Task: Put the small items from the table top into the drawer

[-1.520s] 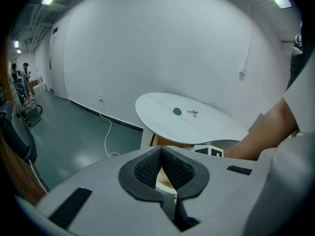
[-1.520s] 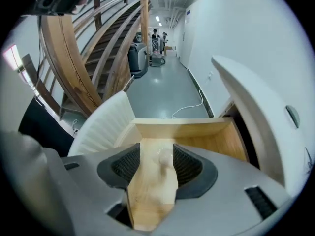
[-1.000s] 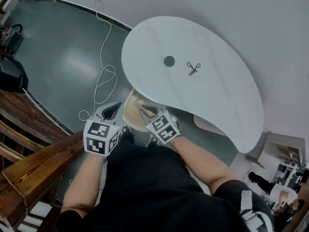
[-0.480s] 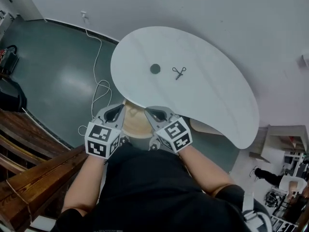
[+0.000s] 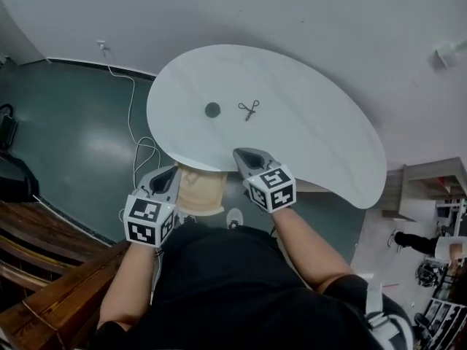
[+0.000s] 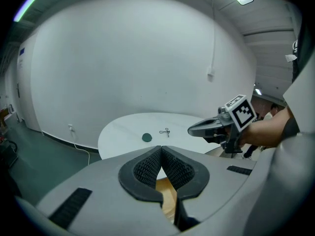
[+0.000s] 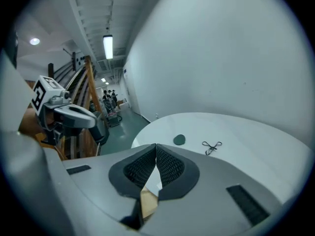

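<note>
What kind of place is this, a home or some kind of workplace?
Probably a workplace or lab hall, not a home: a bare white table, wooden stairs, and strip lights over a long green floor.

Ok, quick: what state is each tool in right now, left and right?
Left tool: closed, tips together, holding nothing.
Right tool: closed, tips together, holding nothing.

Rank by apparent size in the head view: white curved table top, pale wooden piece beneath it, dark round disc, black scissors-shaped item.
1. White curved table top
2. Pale wooden piece
3. Dark round disc and black scissors-shaped item: too alike to rank
</note>
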A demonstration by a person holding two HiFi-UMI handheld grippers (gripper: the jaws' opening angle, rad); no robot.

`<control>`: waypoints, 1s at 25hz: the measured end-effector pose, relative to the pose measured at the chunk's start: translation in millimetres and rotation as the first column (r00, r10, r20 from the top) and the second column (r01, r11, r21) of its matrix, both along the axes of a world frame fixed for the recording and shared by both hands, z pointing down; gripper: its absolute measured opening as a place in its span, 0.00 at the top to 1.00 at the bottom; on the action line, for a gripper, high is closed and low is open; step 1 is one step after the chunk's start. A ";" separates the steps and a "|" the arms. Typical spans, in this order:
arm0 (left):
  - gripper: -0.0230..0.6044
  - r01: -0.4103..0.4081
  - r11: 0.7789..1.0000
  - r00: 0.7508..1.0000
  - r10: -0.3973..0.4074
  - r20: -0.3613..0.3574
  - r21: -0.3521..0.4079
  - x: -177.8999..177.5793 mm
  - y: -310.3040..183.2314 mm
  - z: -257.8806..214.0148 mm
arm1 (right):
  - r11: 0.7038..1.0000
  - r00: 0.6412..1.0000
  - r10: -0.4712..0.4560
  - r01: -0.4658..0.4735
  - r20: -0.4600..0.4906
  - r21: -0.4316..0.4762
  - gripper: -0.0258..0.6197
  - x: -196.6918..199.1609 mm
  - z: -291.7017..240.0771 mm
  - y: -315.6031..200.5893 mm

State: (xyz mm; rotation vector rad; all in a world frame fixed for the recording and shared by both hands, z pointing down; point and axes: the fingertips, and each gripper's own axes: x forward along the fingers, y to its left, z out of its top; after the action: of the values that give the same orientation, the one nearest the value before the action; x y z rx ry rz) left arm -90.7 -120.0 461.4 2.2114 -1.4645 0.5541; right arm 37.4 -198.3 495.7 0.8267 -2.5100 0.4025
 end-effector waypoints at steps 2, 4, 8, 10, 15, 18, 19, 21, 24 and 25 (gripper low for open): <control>0.94 -0.006 1.000 1.000 0.006 0.003 -0.003 0.9 -2.0 0.2 | 0.997 0.998 0.070 -0.070 -0.009 -0.026 0.95 15.7 13.0 -25.5; 0.94 -0.009 1.000 1.000 0.009 0.005 -0.009 -0.6 -1.4 0.6 | 0.989 0.991 0.134 -0.135 -0.025 -0.060 0.94 28.0 30.1 -50.8; 0.94 0.000 1.000 1.000 0.000 0.020 -0.017 -7.1 2.5 2.9 | 0.967 0.969 0.235 -0.241 -0.076 -0.087 0.93 44.5 66.9 -101.6; 0.94 0.018 1.000 1.000 -0.018 0.026 -0.016 -11.0 4.8 2.7 | 0.960 0.961 0.257 -0.266 -0.107 -0.089 0.88 48.0 82.4 -123.4; 0.94 0.064 0.998 0.997 -0.063 0.034 -0.020 -22.1 16.1 2.5 | 0.937 0.944 0.310 -0.323 -0.111 -0.134 0.82 48.5 105.4 -153.2; 0.94 0.098 0.995 0.995 -0.097 0.038 -0.022 -31.0 21.8 2.1 | 0.909 0.926 0.359 -0.376 -0.119 -0.182 0.80 47.6 116.5 -163.4; 0.94 0.109 0.994 0.993 -0.109 0.039 -0.023 -33.4 23.2 1.4 | 0.897 0.918 0.378 -0.396 -0.122 -0.197 0.80 48.5 119.5 -167.2; 0.94 0.130 0.991 0.991 -0.129 0.039 -0.024 -37.4 25.4 -0.1 | 0.874 0.904 0.412 -0.427 -0.113 -0.233 0.80 49.9 124.1 -174.0; 0.94 0.158 0.987 0.987 -0.157 0.034 -0.028 -43.8 29.1 0.4 | 0.845 0.891 0.442 -0.452 -0.102 -0.285 0.80 49.7 130.1 -179.8; 0.94 0.168 0.985 0.986 -0.167 0.029 -0.031 -46.1 30.3 1.1 | 0.838 0.888 0.448 -0.456 -0.101 -0.300 0.81 49.3 132.0 -180.5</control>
State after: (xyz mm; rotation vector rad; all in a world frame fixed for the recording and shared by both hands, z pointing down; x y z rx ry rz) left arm -136.8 -89.7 462.5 2.0388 -1.6243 0.5495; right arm 86.6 -378.8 627.8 1.2770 -2.1195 0.9184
